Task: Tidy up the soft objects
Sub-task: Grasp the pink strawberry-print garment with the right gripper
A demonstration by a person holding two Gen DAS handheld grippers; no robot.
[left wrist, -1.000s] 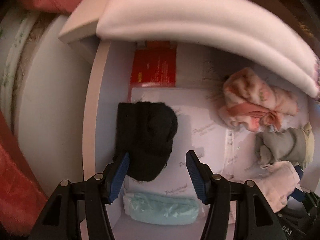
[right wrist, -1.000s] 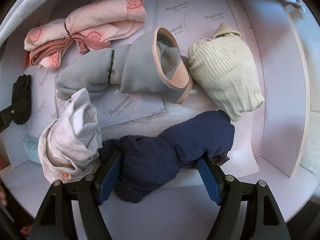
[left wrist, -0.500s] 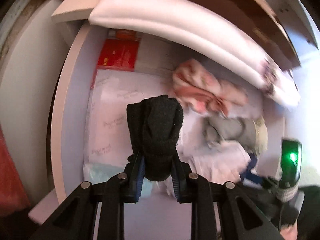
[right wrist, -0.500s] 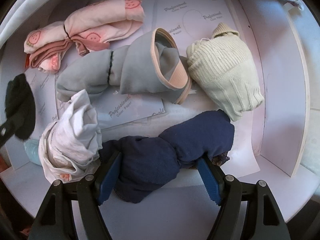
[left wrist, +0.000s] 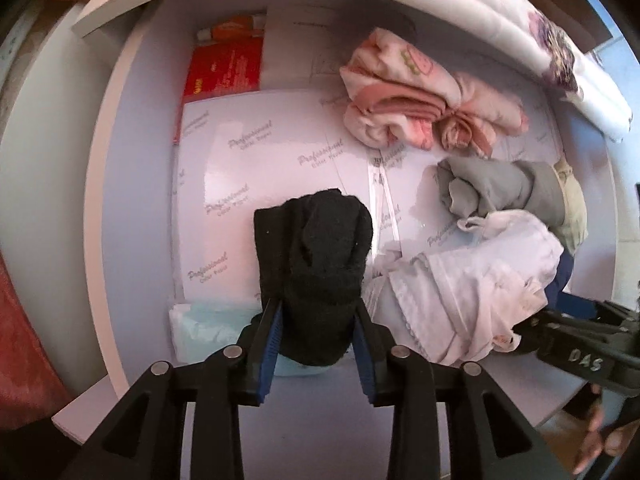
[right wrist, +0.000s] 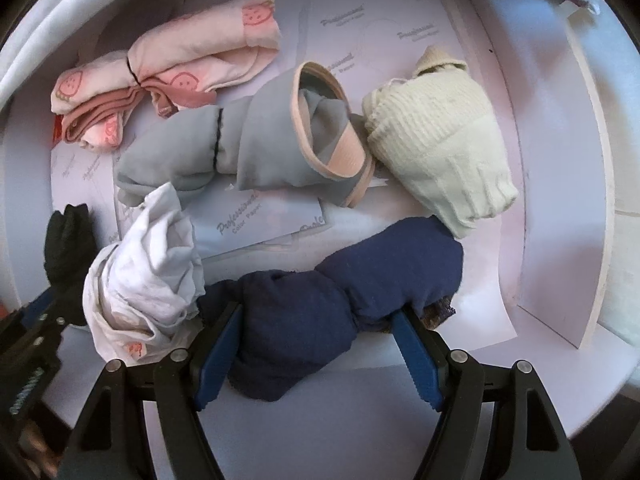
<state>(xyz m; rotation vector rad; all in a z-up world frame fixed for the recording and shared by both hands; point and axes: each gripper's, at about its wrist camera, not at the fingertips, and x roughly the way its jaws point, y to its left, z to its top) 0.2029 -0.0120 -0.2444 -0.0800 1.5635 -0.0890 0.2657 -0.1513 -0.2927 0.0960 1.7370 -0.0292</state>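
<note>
The left tool [left wrist: 318, 344] points down into a white drawer [left wrist: 132, 184] lined with printed paper sheets [left wrist: 256, 168]. Its blue pads press both sides of a black sock bundle [left wrist: 316, 264], which stands up between them above the sheets; the jaws are just starting to ease apart, with the bundle still pinched. A pale blue packet [left wrist: 200, 324] lies below the bundle at the drawer's near edge, and a red packet [left wrist: 224, 68] sits at the far left corner.

The right tool [right wrist: 316, 352] stands fairly wide, its pads against the two flanks of a navy bundle [right wrist: 344, 292] lying on the drawer floor near the front. Whether they squeeze it is hard to tell.

Just left of the navy bundle is a white bundle [right wrist: 148, 276], touching it. Behind lie a grey bundle [right wrist: 248, 148], a cream sock [right wrist: 436, 148] to its right, and a pink printed bundle [right wrist: 168, 72] at the back left.
</note>
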